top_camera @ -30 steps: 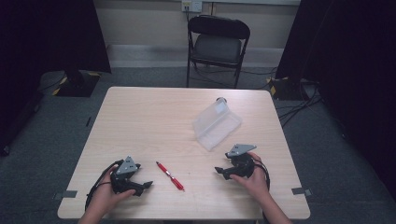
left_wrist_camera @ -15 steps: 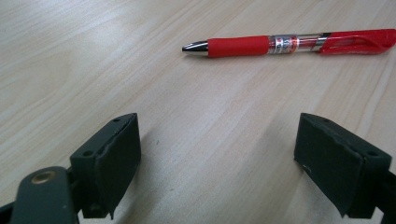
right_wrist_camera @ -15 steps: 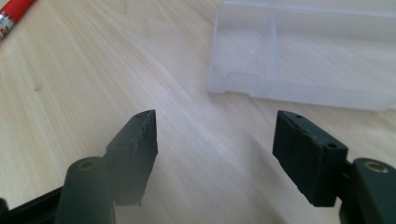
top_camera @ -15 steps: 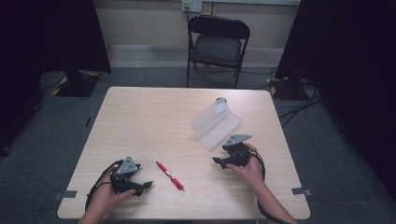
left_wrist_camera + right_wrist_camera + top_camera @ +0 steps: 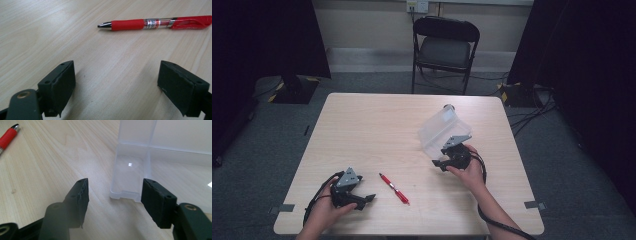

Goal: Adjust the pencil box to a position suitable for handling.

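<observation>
On table (image 5: 377, 130), right tool (image 5: 113, 195) gapes empty before clear box (image 5: 140, 170).

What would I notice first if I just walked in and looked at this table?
Probably the bright red pen with a silver tip, lying alone near the front of the pale wooden table, just ahead of the open left gripper. Next, the clear plastic box on the right side, with the open right gripper right at its near edge.
</observation>
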